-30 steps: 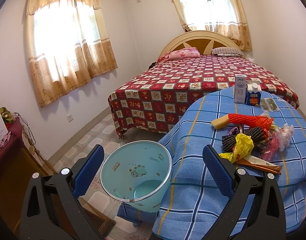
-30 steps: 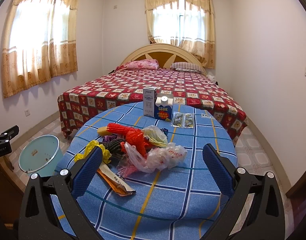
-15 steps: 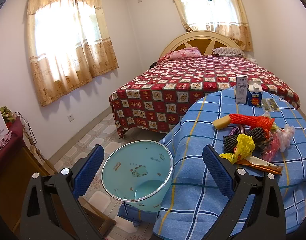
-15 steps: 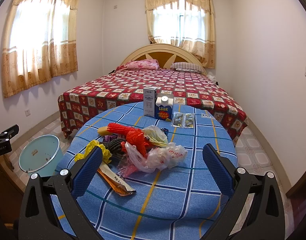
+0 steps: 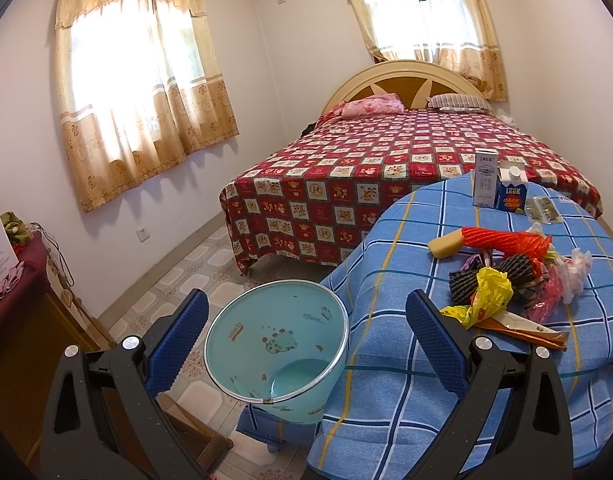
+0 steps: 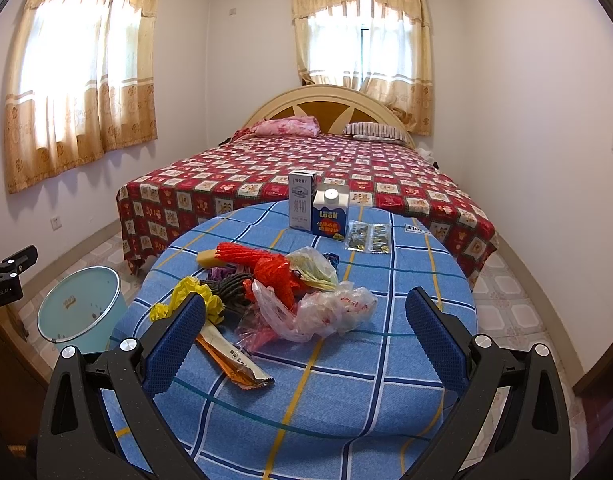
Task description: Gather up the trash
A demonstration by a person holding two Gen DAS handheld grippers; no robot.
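The left tongs [image 5: 306,336] are spread wide and pinch nothing; between their blue pads sits one pale blue bin [image 5: 276,350], tilted so its open mouth faces the camera, just beside the edge of the tabletop [image 5: 386,280]. The right tongs [image 6: 306,332] are likewise spread and empty, held over the near part of the blue checked cloth.

The trash lies in one loose heap in the middle of the tabletop: one red net sleeve [image 6: 262,262] with a yellow foam end, one crumpled yellow bag [image 6: 198,296], one dark mesh piece [image 6: 230,286], two or so clear plastic bags [image 6: 326,308] tangled together, and one orange wrapper [image 6: 234,360] nearest the right tongs. Behind the heap stand two cartons side by side, a white one [image 6: 301,200] and a blue one [image 6: 330,214], with two small foil sachets [image 6: 366,237] flat beside them. One bed [image 6: 306,168] with a red patterned cover fills the back of the room.

Against the frame half a second ago, the left view has shifted a little toward the bin, which sits slightly more central between the pads; the right view is practically unchanged, and no piece of trash has moved.
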